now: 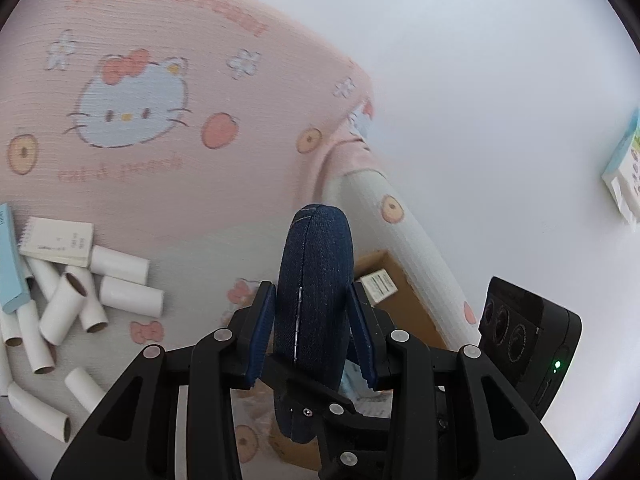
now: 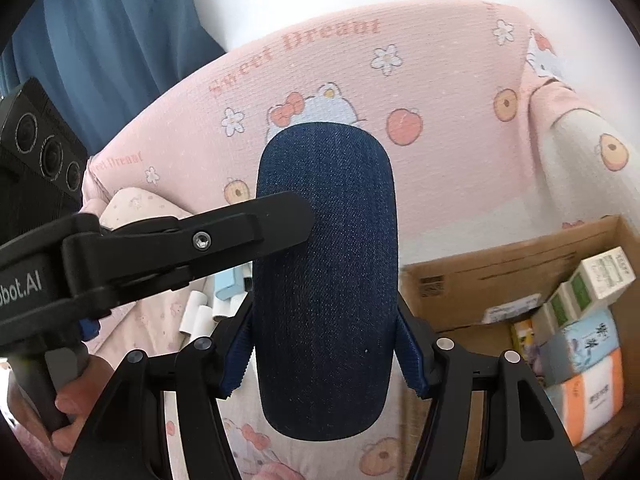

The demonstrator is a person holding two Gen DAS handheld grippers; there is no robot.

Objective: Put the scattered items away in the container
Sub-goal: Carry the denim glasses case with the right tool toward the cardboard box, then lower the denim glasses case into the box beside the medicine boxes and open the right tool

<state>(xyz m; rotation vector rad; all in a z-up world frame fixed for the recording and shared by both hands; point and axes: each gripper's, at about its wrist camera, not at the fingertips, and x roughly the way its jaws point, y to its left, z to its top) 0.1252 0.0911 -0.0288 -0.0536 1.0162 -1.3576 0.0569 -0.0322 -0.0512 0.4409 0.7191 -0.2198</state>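
A dark blue denim case (image 1: 316,300) is held between both grippers above the bed. My left gripper (image 1: 314,324) is shut on its thin edges; the case stands edge-on in the left wrist view. In the right wrist view the case (image 2: 326,280) shows its broad face, and my right gripper (image 2: 326,344) is shut on its sides. The left gripper's finger (image 2: 240,228) presses on the case from the left. The cardboard box (image 2: 500,276), the container, lies at the lower right with several packets inside; it also shows in the left wrist view (image 1: 384,264) behind the case.
A pink cartoon-cat blanket (image 1: 160,100) covers the bed. Several white cardboard tubes (image 1: 80,300), a small notepad (image 1: 56,240) and a light blue box (image 1: 10,264) lie scattered at left. The right gripper's body (image 1: 524,336) is at right. A blue curtain (image 2: 108,32) hangs behind.
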